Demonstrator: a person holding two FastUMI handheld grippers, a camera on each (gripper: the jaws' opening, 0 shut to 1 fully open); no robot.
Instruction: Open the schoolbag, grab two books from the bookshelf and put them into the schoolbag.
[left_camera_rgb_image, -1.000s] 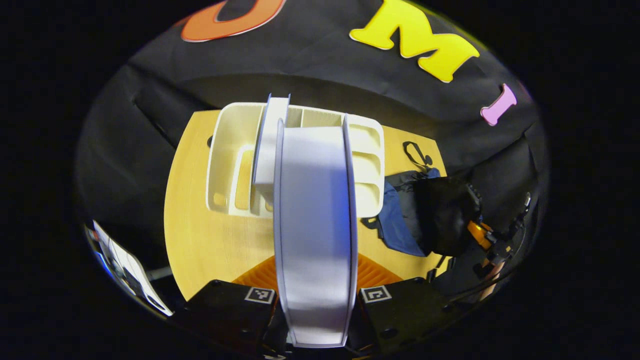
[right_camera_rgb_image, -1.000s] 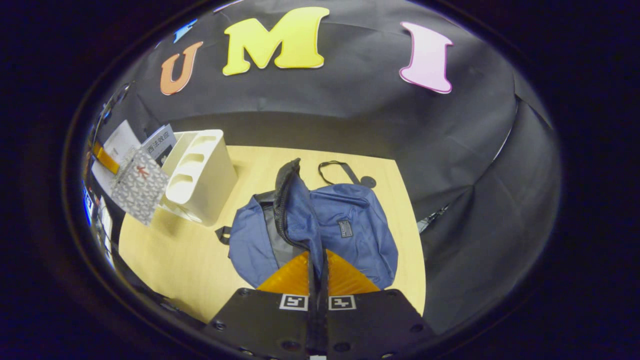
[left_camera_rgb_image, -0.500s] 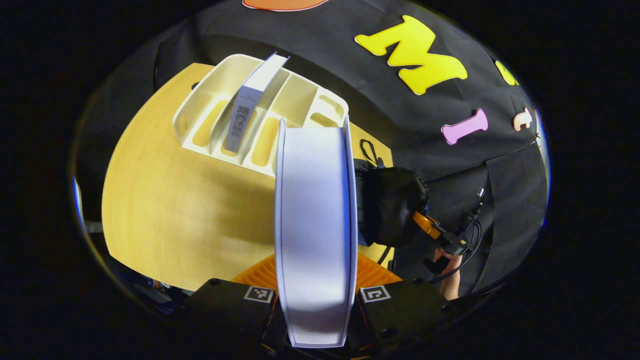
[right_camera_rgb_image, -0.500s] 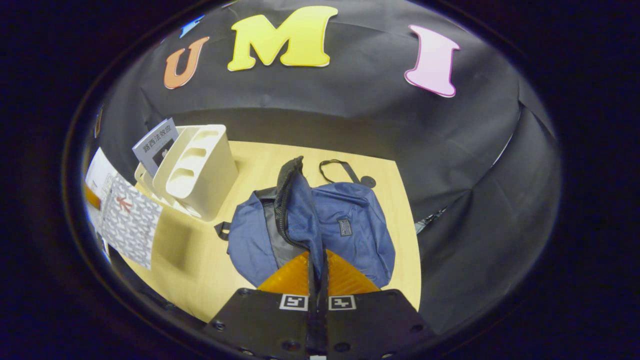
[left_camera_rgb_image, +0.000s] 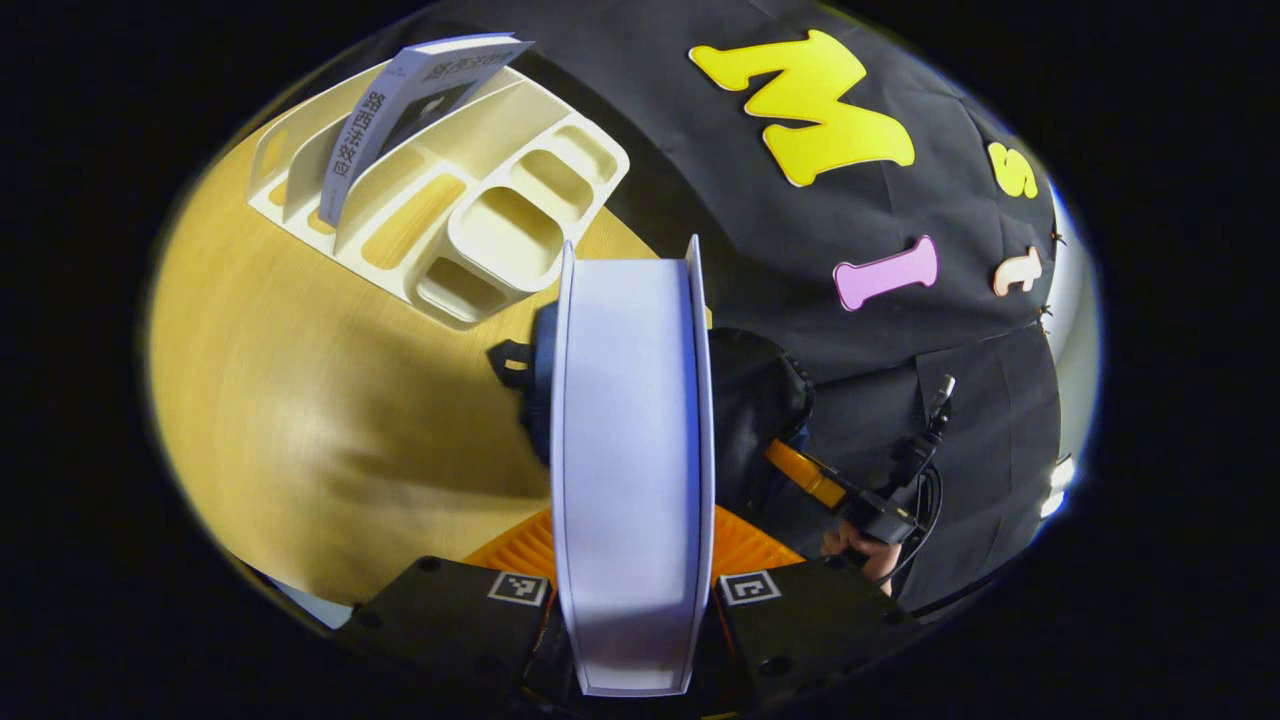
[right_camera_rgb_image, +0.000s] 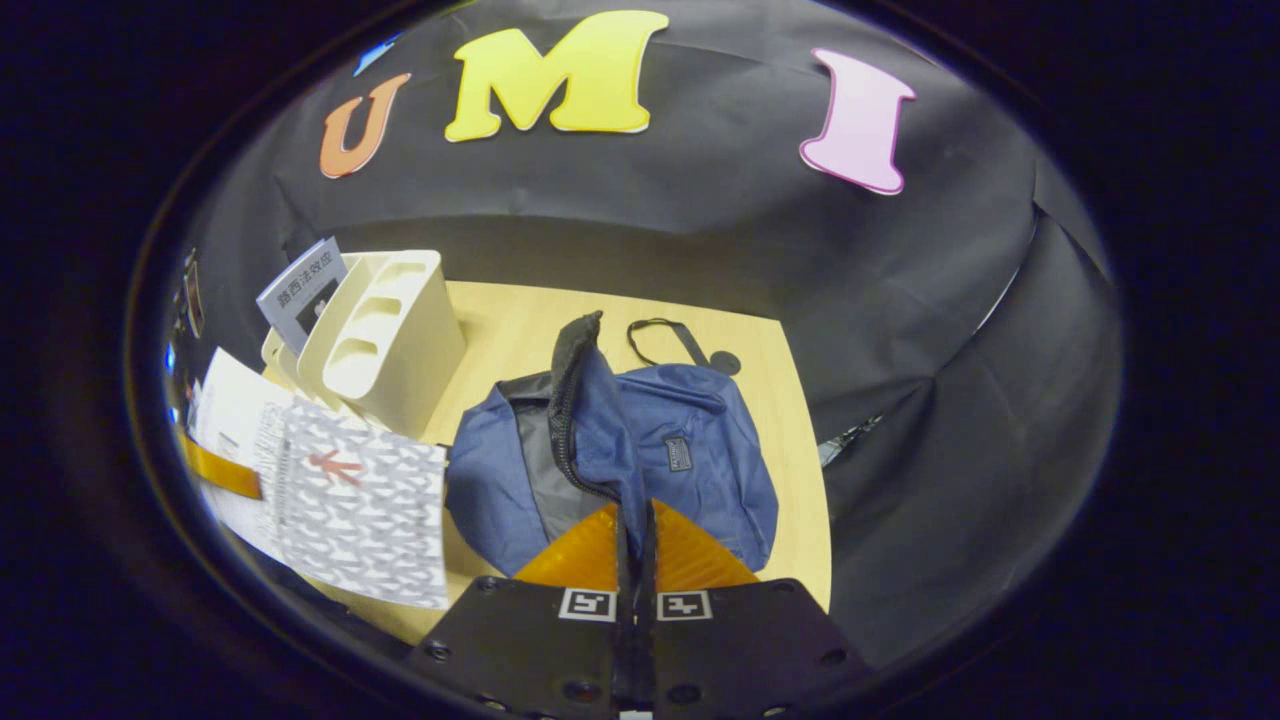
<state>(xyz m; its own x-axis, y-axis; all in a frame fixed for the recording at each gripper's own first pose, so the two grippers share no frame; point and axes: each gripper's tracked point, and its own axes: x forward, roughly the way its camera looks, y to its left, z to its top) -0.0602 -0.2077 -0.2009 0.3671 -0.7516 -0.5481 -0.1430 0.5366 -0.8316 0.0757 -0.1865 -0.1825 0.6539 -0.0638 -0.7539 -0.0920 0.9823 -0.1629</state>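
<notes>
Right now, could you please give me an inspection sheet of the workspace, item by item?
Surface: wooden table, bare around the things.
Job's things: blue schoolbag lies unzipped; cream bookshelf beside it holds one book; a second, patterned book is off the shelf, near the bag.
Clutter: nothing seen.
Grippers: left gripper shut on the patterned book; right gripper shut on the bag flap, lifting it.
Cables: black cable trails from the right gripper.
Surroundings: black cloth wall behind the table.
</notes>
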